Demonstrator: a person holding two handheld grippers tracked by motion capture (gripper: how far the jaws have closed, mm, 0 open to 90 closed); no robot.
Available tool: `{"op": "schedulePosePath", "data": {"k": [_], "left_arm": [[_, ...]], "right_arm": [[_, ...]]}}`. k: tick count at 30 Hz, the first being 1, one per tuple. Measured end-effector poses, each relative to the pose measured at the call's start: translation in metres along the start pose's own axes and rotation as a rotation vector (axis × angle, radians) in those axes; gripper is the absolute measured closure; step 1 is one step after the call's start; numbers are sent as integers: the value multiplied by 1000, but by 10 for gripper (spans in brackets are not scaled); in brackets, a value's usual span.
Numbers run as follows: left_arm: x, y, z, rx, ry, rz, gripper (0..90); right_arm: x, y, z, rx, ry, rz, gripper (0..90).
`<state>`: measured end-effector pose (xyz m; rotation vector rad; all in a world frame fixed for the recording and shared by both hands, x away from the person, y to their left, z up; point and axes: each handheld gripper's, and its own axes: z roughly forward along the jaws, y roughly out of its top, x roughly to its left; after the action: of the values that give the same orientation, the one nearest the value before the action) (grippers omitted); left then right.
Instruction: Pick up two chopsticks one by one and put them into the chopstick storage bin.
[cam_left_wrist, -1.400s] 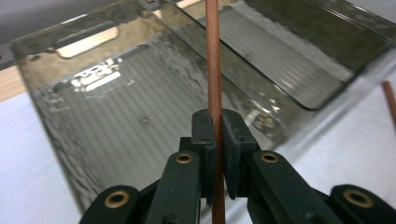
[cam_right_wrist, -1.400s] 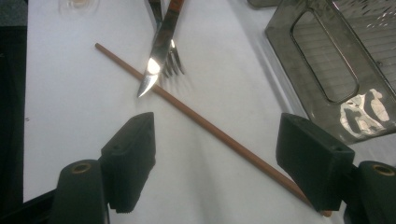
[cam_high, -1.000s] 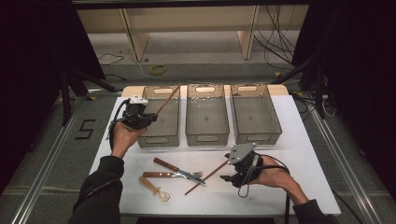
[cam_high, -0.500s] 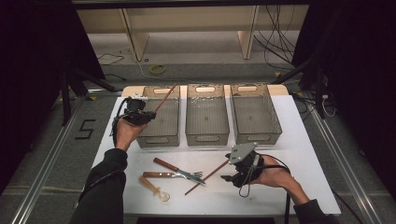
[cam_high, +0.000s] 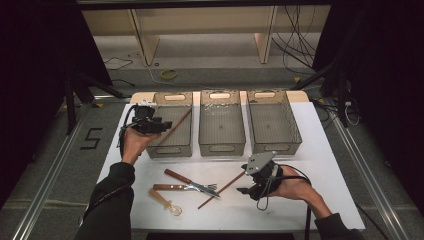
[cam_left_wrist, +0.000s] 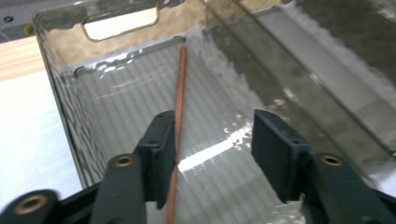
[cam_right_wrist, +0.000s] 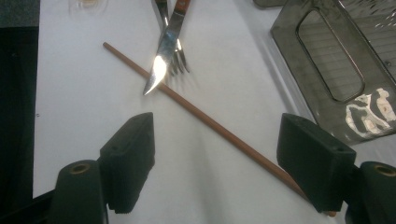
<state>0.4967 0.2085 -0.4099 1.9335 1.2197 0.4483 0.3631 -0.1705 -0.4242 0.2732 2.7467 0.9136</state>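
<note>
The person wears long black sleeves (cam_high: 112, 200). Each hand holds a black tool. The left gripper (cam_high: 159, 126) has thick black jaws with small brass rings at the joints. The right gripper (cam_high: 243, 191) has a grey three-cornered plate on top and a black cable.

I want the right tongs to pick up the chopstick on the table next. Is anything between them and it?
Nothing visible: the right tongs stand open over the chopstick, though a knife tip overlaps its far part.
</note>
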Motion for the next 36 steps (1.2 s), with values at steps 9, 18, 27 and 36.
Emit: {"op": "schedulePosePath", "data": {"k": [9, 18, 27, 36], "left_arm": [[-24, -21, -35, -151, -112, 13, 287], [-45, -52, -56, -246, -179, 55, 221], [-61, -77, -64, -264, -233, 77, 185], [-76, -93, -68, -266, -229, 121, 188]], "right_arm": [[-11, 6, -4, 43, 20, -46, 288], [-30, 21, 5, 136, 56, -97, 288], [-38, 24, 21, 214, 85, -119, 308], [-50, 25, 36, 283, 130, -126, 375]]}}
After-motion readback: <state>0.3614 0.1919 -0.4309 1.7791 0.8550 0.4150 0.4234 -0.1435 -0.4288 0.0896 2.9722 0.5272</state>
